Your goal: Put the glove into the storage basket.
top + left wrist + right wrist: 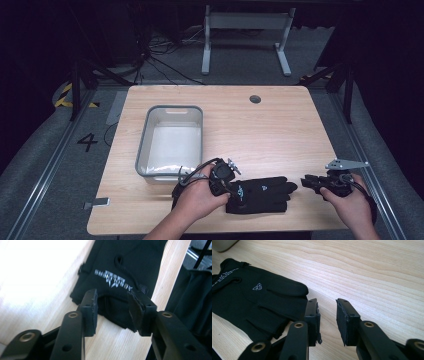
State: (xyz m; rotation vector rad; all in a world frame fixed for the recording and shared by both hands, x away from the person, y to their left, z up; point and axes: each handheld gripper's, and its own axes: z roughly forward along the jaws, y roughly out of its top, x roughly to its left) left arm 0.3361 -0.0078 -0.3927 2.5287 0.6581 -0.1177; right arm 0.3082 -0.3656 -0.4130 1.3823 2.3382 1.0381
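Between both open claws, left claw (112,312) and right claw (327,320), lies the glove (260,192), seemingly untouched.

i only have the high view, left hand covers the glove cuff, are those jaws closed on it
Observer: No. In the left gripper view the left gripper stands open, pads apart, with the black glove cuff between them.
Operator: and the right one, touching the fingers
Observer: The right gripper is open over bare table; the glove's fingertips lie beside one jaw.
Operator: any marking on the glove
Observer: A small printed logo on its back and lettering near the cuff.
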